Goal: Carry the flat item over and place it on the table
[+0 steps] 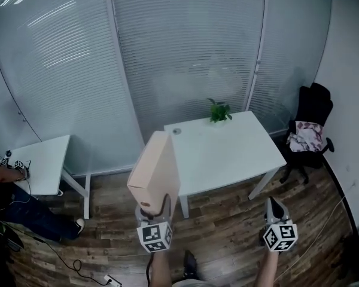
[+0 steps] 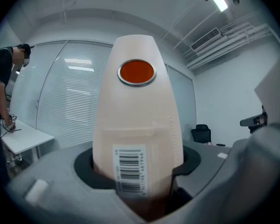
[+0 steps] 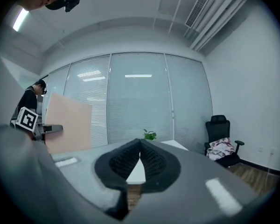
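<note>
Head view: I'm holding L gripper (image 1: 154, 210) w/ flat beige box (image 1: 157, 171) standing upright in it, in air near front corner of white table (image 1: 227, 154); R gripper (image 1: 274, 207) hanging apart. L gripper view: jaws pinching box's barcode end. R gripper view: jaws pressing together, nothing between.

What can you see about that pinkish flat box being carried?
The flat box is pale peach and looks like cardboard. Its narrow edge carries a barcode label and an orange circle with a silvery rim. It stands upright, its bottom end clamped in the left gripper, above the wood floor, short of the white table.
</note>
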Demonstrator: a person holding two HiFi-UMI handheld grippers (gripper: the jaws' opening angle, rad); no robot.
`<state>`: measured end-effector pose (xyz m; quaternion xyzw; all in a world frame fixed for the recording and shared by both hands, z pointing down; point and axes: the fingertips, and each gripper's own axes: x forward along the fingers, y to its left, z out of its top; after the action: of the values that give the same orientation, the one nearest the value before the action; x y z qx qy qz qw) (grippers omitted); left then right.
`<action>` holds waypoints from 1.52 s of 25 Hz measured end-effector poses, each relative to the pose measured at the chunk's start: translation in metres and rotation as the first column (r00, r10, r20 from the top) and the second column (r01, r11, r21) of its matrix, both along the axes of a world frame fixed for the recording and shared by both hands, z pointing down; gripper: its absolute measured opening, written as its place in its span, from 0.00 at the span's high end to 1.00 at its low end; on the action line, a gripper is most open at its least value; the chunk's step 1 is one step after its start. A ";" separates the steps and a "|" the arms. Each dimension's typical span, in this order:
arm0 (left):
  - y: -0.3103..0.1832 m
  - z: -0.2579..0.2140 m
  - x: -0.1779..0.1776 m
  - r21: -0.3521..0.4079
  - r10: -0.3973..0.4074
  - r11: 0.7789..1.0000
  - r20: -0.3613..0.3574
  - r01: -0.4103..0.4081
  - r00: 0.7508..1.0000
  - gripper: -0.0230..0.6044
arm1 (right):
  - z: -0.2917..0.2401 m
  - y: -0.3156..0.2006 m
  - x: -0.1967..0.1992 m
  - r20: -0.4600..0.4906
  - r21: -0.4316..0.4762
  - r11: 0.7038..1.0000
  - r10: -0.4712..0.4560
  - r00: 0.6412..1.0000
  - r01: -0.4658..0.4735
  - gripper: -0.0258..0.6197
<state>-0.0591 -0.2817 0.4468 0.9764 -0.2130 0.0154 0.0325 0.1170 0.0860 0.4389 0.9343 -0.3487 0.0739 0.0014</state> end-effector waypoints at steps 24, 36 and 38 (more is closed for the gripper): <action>-0.047 0.018 0.065 -0.024 -0.007 1.000 0.019 0.007 1.000 0.48 | 0.008 -0.065 0.078 -0.019 -0.074 0.997 -0.021 1.000 0.020 0.96; -0.051 0.031 0.076 -0.022 -0.087 0.996 0.028 0.088 0.996 0.48 | 0.006 -0.111 0.144 -0.028 -0.044 0.989 -0.145 0.989 0.143 0.96; -0.054 0.036 0.081 -0.027 -0.130 0.991 0.034 0.131 0.991 0.48 | 0.004 -0.128 0.165 -0.032 -0.048 0.980 -0.197 0.980 0.195 0.96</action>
<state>0.0216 -0.3358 0.4824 0.9595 -0.2765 0.0323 0.0443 0.2821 -0.0421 0.4427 0.8964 -0.4372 0.0643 0.0358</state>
